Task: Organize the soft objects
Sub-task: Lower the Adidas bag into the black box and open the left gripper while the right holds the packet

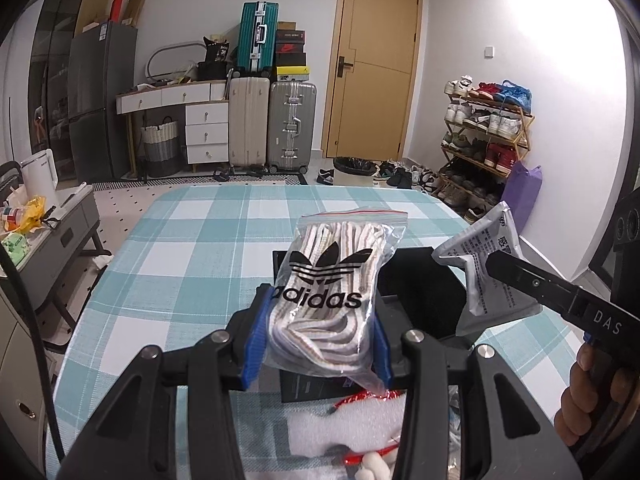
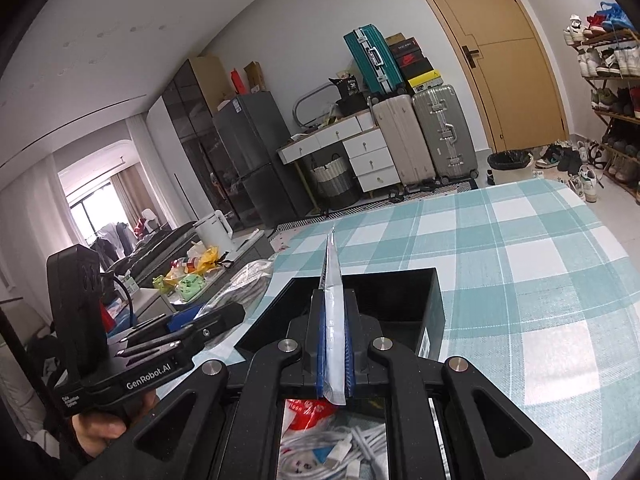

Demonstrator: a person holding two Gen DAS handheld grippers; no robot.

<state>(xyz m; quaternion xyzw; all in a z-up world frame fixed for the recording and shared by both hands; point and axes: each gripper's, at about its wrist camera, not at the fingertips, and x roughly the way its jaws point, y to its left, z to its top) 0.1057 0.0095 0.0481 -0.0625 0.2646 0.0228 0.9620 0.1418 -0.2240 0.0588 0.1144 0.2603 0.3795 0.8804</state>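
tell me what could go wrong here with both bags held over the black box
1. The left tool pinches only the lower end of the clear zip bag of striped Adidas socks; the slick plastic could slip out.
2. The right tool clamps the thin silver-white printed pouch close beside the sock bag, so the two could collide above the open black rectangular box.
3. Either bag might catch the box wall and land on the teal checked tablecloth.

A box (image 1: pixel 420 292) sits on the worktop (image 1: pixel 192 248). The sock bag (image 1: pixel 332 288) hangs over its left side, the flat pouch (image 1: pixel 484 256) to the right; suitcases (image 1: pixel 272 128) stand behind.
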